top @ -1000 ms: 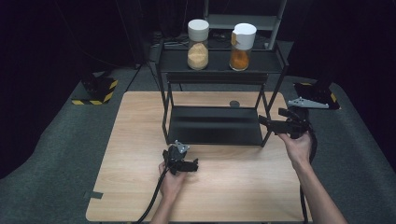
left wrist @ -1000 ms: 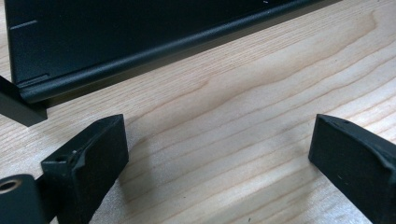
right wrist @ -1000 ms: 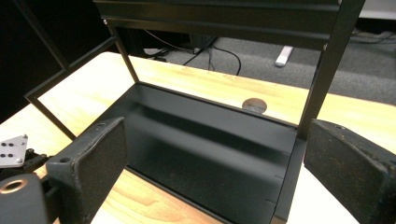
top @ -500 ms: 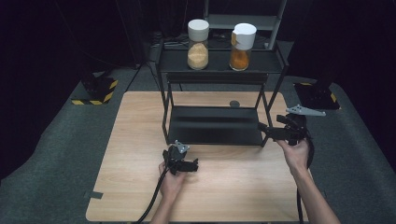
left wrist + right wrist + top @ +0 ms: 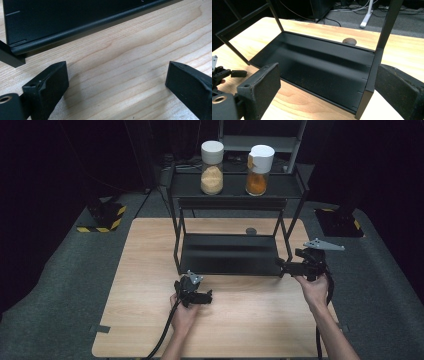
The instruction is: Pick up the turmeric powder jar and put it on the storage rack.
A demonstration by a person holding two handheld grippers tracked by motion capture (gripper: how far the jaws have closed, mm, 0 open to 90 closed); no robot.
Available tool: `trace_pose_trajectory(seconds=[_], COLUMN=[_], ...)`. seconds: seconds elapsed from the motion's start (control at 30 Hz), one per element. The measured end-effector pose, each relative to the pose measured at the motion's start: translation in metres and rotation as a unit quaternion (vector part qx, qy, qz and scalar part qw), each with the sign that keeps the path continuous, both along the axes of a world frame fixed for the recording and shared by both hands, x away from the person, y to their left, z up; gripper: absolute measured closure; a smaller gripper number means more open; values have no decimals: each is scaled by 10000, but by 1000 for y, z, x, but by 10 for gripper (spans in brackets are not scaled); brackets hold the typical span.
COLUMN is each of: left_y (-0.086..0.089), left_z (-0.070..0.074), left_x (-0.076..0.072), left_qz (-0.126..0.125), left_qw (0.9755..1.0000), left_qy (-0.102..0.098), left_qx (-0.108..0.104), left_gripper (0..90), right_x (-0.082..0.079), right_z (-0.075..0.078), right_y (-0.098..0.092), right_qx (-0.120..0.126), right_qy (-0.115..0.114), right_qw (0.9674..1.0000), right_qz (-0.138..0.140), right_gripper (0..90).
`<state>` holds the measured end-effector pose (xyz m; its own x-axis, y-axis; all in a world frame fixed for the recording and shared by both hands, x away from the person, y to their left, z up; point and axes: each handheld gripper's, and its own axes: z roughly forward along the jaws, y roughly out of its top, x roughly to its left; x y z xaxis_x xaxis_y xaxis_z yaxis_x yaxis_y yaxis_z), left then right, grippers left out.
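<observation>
Right gripper view: rack [image 5: 322, 67] front-right leg [image 5: 372, 75] stands between my spread fingers [image 5: 259, 87], nearer the right-hand one, not pinched.
Right gripper [image 5: 289, 268]: at the rack's front-right corner, level with the bottom tray [image 5: 227, 254], pointing in toward it; grey plate on top.
Left gripper [image 5: 202, 296]: fingers [image 5: 50, 85] spread wide, nothing between them, low over bare wood just in front of the tray's front lip [image 5: 82, 27].
Rack: black two-tier frame, mid-table toward the back; bottom tray bare.
Top shelf [image 5: 235, 185]: two white-lidded jars [image 5: 212, 161], one pale filling, one orange [image 5: 259, 164].
Table [image 5: 150, 295]: light wood, small dark disc [image 5: 251, 231] behind the rack.
Room: dark, grey carpet, yellow-black striped base [image 5: 102, 217] at left.
</observation>
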<state>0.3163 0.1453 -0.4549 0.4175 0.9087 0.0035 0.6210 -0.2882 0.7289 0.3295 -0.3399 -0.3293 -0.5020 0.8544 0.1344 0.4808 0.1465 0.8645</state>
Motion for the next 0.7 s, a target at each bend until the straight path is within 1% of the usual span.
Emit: trace_pose_trajectory(seconds=[0.33,0.5,0.57,0.7], left_y=[0,0,0,0], left_z=[0,0,0,0], left_x=[0,0,0,0], left_qz=[0,1,2,3], left_qw=[10000,10000,10000,10000], left_qy=[0,-1,-1,-1], left_qx=[1,1,1,1], left_gripper=[48,48,48,48], right_x=[-2,-3,-5,-5], right_z=[-12,-21,-25,-31], right_y=[1,-1,-1,1], right_qx=[-18,27,21,-19], right_qy=[57,51,36,78], right_qw=[10000,10000,9999,9999], right_qz=[-9,72,99,117], right_gripper=[60,59,59,59])
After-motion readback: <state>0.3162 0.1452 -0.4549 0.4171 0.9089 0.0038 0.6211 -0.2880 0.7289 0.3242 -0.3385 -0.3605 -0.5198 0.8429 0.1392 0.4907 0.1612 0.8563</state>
